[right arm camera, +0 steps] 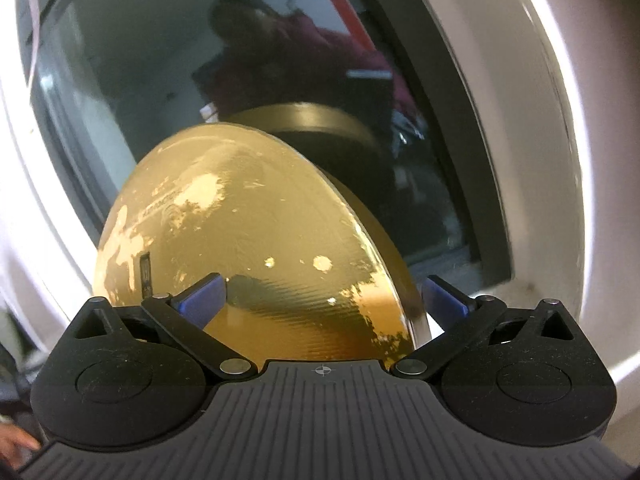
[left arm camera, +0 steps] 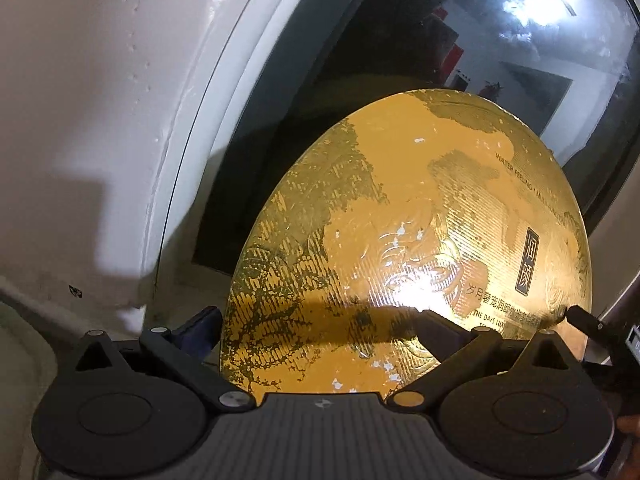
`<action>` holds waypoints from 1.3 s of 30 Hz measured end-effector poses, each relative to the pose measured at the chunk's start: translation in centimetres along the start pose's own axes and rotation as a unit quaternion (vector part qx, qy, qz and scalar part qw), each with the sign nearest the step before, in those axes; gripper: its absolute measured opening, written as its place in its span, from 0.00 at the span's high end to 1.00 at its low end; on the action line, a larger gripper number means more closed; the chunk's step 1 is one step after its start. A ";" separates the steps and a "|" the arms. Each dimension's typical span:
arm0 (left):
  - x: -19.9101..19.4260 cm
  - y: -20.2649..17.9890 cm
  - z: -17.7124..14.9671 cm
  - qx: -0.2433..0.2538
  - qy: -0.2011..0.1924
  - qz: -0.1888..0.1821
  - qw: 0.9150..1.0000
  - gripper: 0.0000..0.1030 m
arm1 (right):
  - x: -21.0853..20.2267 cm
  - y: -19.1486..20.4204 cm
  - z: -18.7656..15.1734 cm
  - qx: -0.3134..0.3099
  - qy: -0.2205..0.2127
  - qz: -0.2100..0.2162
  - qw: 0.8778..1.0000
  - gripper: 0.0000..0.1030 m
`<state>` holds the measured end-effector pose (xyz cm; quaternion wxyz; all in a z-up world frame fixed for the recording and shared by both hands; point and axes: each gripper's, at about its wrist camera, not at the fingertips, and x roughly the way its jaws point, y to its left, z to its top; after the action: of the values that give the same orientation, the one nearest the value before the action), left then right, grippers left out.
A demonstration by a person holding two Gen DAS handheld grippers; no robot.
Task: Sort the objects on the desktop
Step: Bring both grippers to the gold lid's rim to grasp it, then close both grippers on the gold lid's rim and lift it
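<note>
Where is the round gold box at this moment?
In both wrist views the round gold box stands on edge between the fingers of the left gripper and right gripper, close before a dark window pane.

Round gold box [left arm camera: 400, 240]: lid face glossy metallic foil over a finely ribbed, embossed ground, the foil worn away in patches to a flat matt ochre layer, with small white chips; side wall [right arm camera: 394, 240] smooth gold. Behind the box, window pane [left arm camera: 360, 40] of smooth, mirror-like glass, set in a white painted frame [left arm camera: 120, 120] with a slightly pitted, satin surface. Grippers: left gripper [left arm camera: 320, 324] and right gripper [right arm camera: 324, 296] of matt black plastic with a ribbed grey body, small bright metal pins, and blue finger pads [right arm camera: 204, 292] of dull finish.
</note>
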<state>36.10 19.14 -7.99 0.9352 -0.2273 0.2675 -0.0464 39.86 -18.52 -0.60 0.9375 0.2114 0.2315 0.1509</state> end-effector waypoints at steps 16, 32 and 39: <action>-5.1 -3.3 2.7 0.023 -0.040 -0.018 0.999 0.02 | -6.2 5.4 3.2 -0.093 -0.064 0.000 0.994 0.01; -13.0 -5.3 1.2 -0.005 -0.008 -0.027 1.000 0.02 | -19.1 12.5 5.5 -0.178 0.005 -0.053 0.983 0.01; -17.9 -7.3 -1.2 -0.026 0.018 -0.022 0.999 0.02 | -23.4 13.8 4.4 -0.185 0.033 -0.081 0.979 0.01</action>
<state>20.49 15.88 2.99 0.9228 -0.2562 0.2804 -0.0646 19.68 -16.89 18.06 0.9613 0.0097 0.2470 0.1215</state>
